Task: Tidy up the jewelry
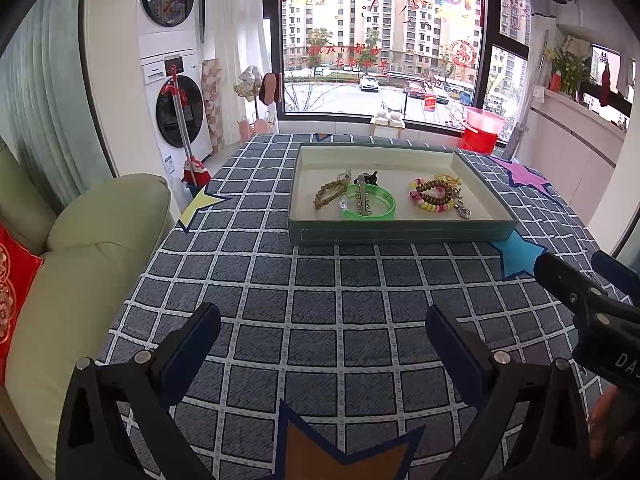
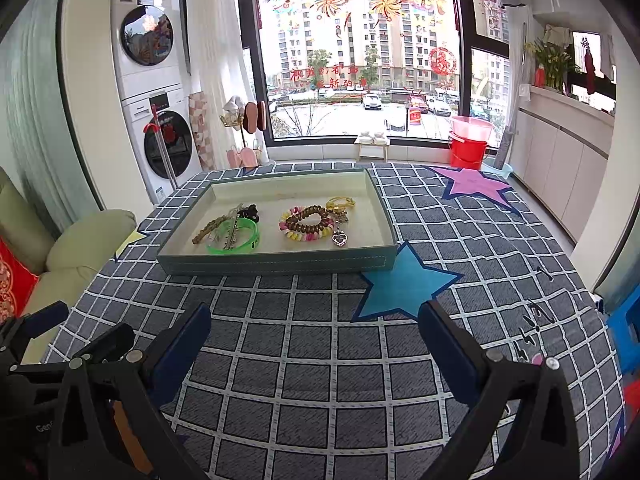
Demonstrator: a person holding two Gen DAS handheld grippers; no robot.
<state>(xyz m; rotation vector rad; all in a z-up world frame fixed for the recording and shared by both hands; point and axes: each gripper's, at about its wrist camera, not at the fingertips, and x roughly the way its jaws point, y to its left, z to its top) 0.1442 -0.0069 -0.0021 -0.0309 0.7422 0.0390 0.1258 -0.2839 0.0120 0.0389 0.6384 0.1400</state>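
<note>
Both grippers hang low over the counter [image 2: 320, 360], which wears a grey-blue checked cloth [image 1: 320, 320] dotted with paper stars: a blue star [image 2: 404, 284] just off the tray's near right corner, a pink star [image 2: 476, 184] further back on the right, a yellow star [image 1: 196, 204] at the left edge. The left gripper [image 1: 320, 344] has its jaws spread wide with nothing between them, only cloth showing through the gap. The right gripper [image 2: 316, 344] is the same, jaws wide and empty, well short of the tray.

And there is the tray [image 2: 280, 262], a shallow grey-green box with a pale lining, sitting mid-counter. All the jewelry lies inside it. On the left, a green bangle [image 2: 244, 240] with a silver hair clip [image 2: 232, 232] laid across it, a braided tan bracelet [image 2: 208, 230] touching alongside, and a small black piece [image 2: 250, 212] behind, too small to name. On the right, a brown coil hair tie [image 2: 310, 218] overlaps a pastel bead bracelet [image 2: 296, 232], a yellow cord [image 2: 340, 202] sits behind, and what looks like a heart pendant [image 2: 339, 238] lies nearest the front wall.

Round the room: stacked washer and dryer [image 1: 174, 80] at the left, a mop [image 1: 188, 140] leaning against them, a pale green sofa [image 1: 92, 248] with a red cushion [image 1: 14, 284], a big window [image 2: 360, 48] with red decorations facing apartment blocks, and red buckets [image 2: 468, 142] on the floor beneath it.
</note>
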